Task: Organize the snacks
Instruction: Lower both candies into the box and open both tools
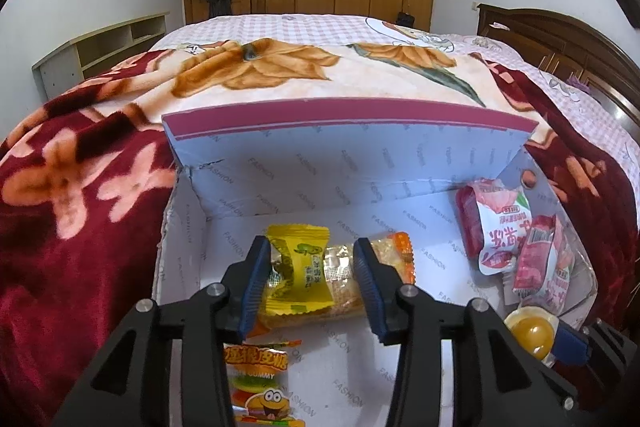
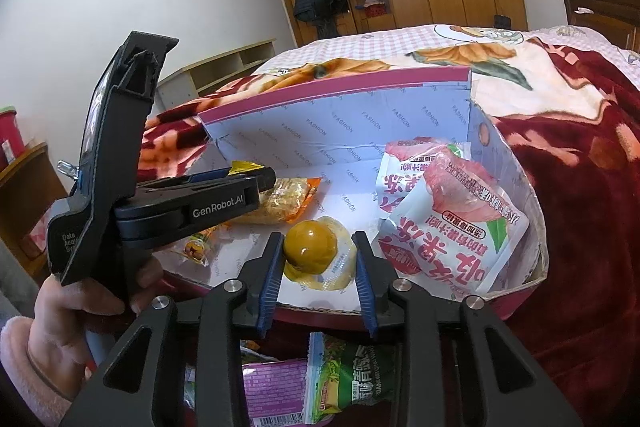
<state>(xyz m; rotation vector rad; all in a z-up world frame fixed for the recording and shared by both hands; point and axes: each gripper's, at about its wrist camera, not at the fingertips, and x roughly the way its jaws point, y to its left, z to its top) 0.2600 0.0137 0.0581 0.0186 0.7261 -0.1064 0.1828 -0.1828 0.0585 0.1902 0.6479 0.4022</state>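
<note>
Resting on the floor of the open cardboard box point(image 1: 340, 163), a yellow candy point(image 1: 298, 269) lies atop a clear-wrapped cracker pack point(image 1: 340, 291), both between the fingers of the left gripper point(image 1: 312, 283), whose jaws stand apart with no clear grip on either. Below that gripper lies a burger gummy packet point(image 1: 260, 387). To its right sit two pink jelly pouches point(image 1: 516, 259). The right gripper point(image 2: 316, 267) brackets a yellow jelly cup point(image 2: 316, 251) at the box's near edge; whether its pads press the cup cannot be told. Beneath it, outside the box, lie green point(image 2: 352, 379) and purple packets point(image 2: 276, 391).
</note>
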